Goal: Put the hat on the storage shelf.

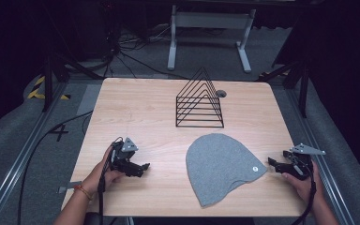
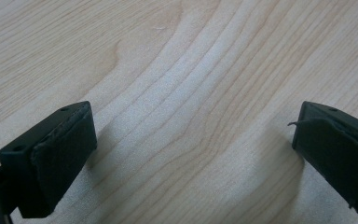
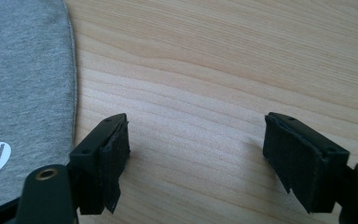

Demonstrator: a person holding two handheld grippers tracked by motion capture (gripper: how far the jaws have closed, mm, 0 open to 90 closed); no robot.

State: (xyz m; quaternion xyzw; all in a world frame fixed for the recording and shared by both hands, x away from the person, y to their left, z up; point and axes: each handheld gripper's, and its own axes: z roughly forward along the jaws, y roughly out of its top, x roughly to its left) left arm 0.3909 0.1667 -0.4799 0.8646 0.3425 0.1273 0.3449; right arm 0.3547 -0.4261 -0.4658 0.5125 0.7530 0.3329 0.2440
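Observation:
A grey knit beanie (image 1: pixel 221 165) lies flat on the wooden table (image 1: pixel 136 105), right of centre near the front edge, with a small round white label at its right rim. My left gripper (image 1: pixel 144 168) rests low on the table left of the beanie, a hand's width away, its jaws wide apart over bare wood (image 2: pixel 191 140). At the table's right edge my right gripper (image 1: pixel 273 162) points toward the beanie's rim, open with nothing between its pads. In the right gripper view the beanie (image 3: pixel 23 93) lies just beyond the left pad (image 3: pixel 109 163).
A black wire file rack (image 1: pixel 199 101) stands at the table's middle back, behind the beanie. A small round grommet (image 1: pixel 221 93) sits beside it. Cables trail from both grippers over the front edge. Dark floor with cables and a frame surrounds the table.

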